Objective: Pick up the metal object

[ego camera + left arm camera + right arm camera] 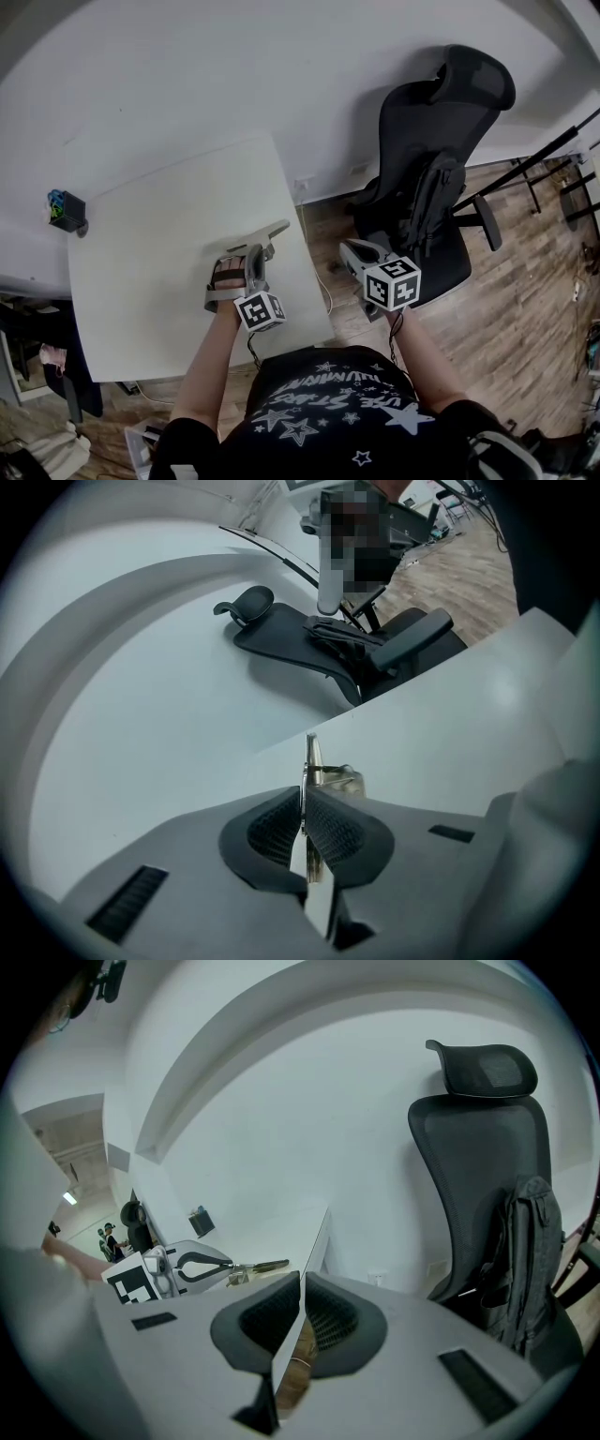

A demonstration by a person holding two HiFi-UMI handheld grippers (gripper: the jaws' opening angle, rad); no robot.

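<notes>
Left gripper point(302, 810) clenched on the metal object point(310, 761), mid-frame by the table's point(159, 272) right edge.
Lift it slowly and level, I'd say (thin piece, might slip); right gripper point(300, 1302) closed on nothing.

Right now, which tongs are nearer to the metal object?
Left. The left tongs are shut on the metal object over the table; the right tongs hang apart from it, past the table's edge, by the chair.
</notes>
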